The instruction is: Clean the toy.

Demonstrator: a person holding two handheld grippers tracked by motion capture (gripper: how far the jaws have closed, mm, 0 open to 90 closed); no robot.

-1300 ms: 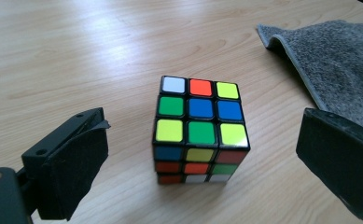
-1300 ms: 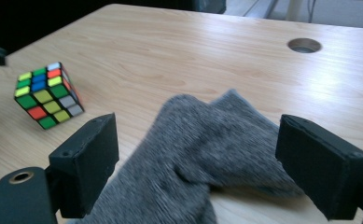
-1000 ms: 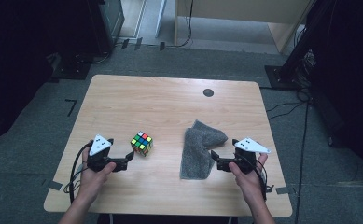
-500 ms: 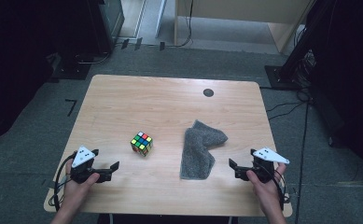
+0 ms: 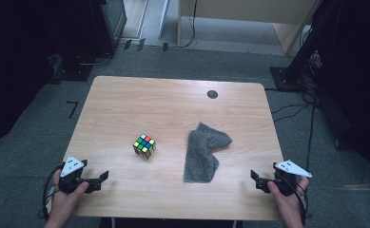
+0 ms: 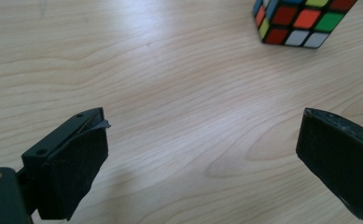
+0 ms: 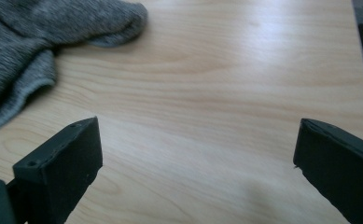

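Hand-held gripper left [image 5: 104, 177] and right [image 5: 254, 176]: jaws spread wide, empty, near worktop [image 5: 173, 109] front edge. Cube [image 5: 144, 146] mid-worktop, cloth [image 5: 202, 152] beside. Risk: cube skidding away if nudged off-centre.

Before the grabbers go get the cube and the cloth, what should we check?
1. Left gripper jaws wide apart, empty: ok.
2. Right gripper jaws wide apart, empty: ok.
3. Puzzle cube sits flat on the table, nothing touching it: ok.
4. Grey cloth lies apart from the cube: ok.
5. Cloth spread flat: not ok, it is rumpled and folded.
6. Anything under the cloth: cannot tell.
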